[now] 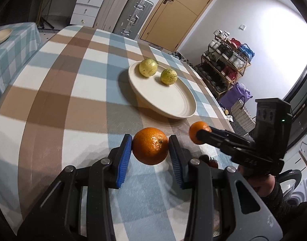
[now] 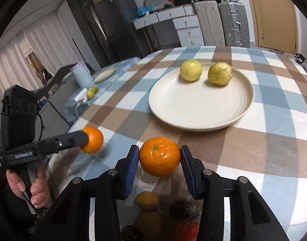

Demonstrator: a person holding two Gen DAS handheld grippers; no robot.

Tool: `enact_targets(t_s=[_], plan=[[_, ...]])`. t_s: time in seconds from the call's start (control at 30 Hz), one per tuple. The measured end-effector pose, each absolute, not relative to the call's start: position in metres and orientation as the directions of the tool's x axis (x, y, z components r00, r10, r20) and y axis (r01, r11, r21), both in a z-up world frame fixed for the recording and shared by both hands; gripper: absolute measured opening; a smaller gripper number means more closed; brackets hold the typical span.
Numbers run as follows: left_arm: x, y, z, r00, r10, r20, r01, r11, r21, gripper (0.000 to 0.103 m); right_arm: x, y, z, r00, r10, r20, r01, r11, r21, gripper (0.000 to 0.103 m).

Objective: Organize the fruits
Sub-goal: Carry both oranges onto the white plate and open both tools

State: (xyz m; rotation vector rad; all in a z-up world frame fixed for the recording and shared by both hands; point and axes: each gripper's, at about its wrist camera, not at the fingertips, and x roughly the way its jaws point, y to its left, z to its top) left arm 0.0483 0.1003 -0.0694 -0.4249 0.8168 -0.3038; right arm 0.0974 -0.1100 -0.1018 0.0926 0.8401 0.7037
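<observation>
My left gripper [image 1: 150, 140] is shut on an orange [image 1: 150, 150], its blue pads [image 1: 125, 156] pressing both sides, low over the checked tablecloth [image 1: 73, 92]. My right gripper [image 2: 159, 149] is shut on a second orange [image 2: 159, 157]. Each gripper shows in the other view: the right gripper [image 1: 200, 133] to the right, the left gripper [image 2: 87, 138] to the left, held by a hand [image 2: 33, 190]. Beyond both stands a cream plate [image 1: 173, 102] [image 2: 193, 108] with two yellow-green fruits [image 1: 147, 67] [image 1: 169, 76] at its far side.
Several more fruits [image 2: 147, 200], yellowish, dark and red, lie in shadow under the right gripper. A second table on the left carries another plate [image 2: 105, 74], a white jug [image 2: 81, 76] and small green fruits [image 2: 92, 92]. Suitcases [image 1: 133, 14] and a shoe rack [image 1: 225, 64] stand beyond the table.
</observation>
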Motion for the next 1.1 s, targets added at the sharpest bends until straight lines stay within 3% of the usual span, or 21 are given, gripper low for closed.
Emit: enact_targets(t_s=[0.63,1.1], plan=[[0.188,0.071,-0.045,0.652,-0.4,-0.645,0.147,0.9,-0.41,0.035,0.184,-0.136,-0.055,0.49,0.68,-0.545,-0.523,0.73,0.441,0.043],[0.26,0.073,-0.08,0.607,-0.393,-0.691,0.137,0.908,-0.396,0.035,0.263,-0.097,-0.081,0.399,0.669,-0.627,-0.485,0.734,0.475,0.043]])
